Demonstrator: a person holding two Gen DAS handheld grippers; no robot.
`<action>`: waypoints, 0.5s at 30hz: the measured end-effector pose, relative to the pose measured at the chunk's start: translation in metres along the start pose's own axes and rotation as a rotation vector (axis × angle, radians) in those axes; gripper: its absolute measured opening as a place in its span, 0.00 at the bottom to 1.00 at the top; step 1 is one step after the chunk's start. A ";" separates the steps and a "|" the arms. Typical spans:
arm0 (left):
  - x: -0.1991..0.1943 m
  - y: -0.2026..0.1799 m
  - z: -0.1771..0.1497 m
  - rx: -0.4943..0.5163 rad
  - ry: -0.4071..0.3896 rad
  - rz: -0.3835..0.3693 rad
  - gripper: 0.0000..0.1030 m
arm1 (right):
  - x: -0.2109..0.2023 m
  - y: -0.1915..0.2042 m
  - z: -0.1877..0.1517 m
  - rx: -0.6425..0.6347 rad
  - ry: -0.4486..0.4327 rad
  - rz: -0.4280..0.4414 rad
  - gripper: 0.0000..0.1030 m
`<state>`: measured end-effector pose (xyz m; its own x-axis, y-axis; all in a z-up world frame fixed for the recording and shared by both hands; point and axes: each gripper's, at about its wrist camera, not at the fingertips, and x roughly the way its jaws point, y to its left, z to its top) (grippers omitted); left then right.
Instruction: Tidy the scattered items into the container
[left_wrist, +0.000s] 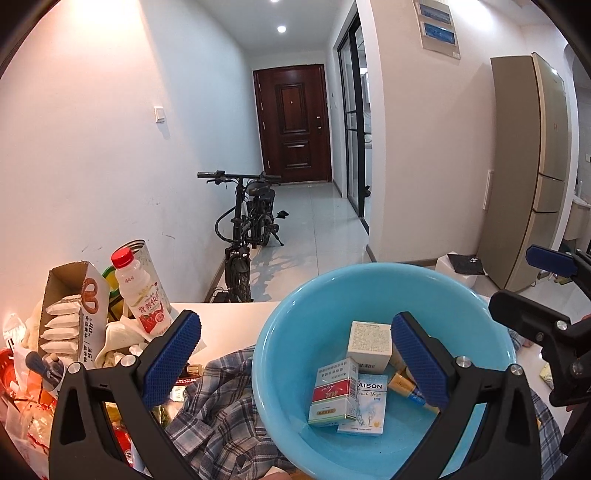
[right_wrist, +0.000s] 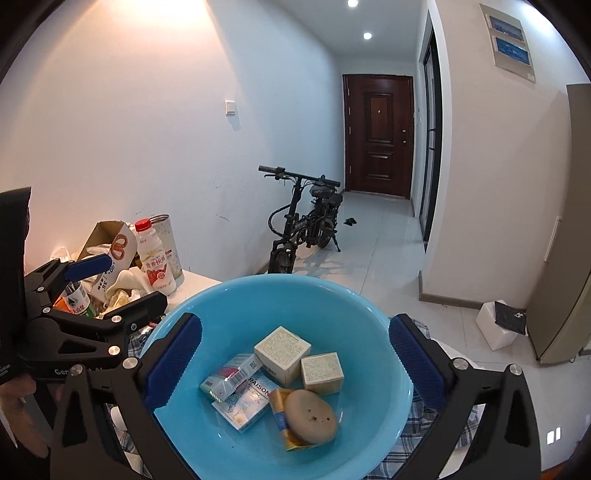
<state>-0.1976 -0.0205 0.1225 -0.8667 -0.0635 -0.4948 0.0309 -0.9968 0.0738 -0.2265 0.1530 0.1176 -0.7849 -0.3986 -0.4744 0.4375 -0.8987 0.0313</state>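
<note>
The round light-blue plastic basin (right_wrist: 280, 295) sat on the white desk (left_wrist: 229, 321) over a grey plaid cloth (left_wrist: 218, 402), already holding small cardboard boxes (right_wrist: 282, 350) and a wrapped round biscuit (right_wrist: 310, 411). Left of the basin stood a red-capped white plastic milk bottle (left_wrist: 142, 295): light, stiff, probably slippery, best gripped around its body. The right gripper (right_wrist: 293, 356) hung over the basin, jaws spread wide and empty; the left gripper (left_wrist: 295, 360) likewise gaped, holding nothing.

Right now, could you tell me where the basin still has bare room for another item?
The blue basin has bare floor along its near and left sides, before the cigarette packs. The centre and right are crowded with two boxes and a round cake.
</note>
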 end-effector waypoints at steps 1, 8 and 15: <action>-0.003 0.001 0.001 -0.002 -0.007 -0.002 1.00 | -0.001 0.002 0.001 -0.004 -0.003 -0.003 1.00; -0.019 0.009 0.005 -0.019 -0.048 -0.013 1.00 | -0.013 0.021 0.005 -0.045 -0.025 -0.024 1.00; -0.017 0.010 0.005 -0.025 -0.040 -0.017 1.00 | -0.019 0.031 0.007 -0.069 -0.040 -0.026 1.00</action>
<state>-0.1855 -0.0295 0.1362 -0.8864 -0.0454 -0.4607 0.0283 -0.9986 0.0439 -0.2012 0.1315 0.1343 -0.8127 -0.3830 -0.4391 0.4444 -0.8948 -0.0420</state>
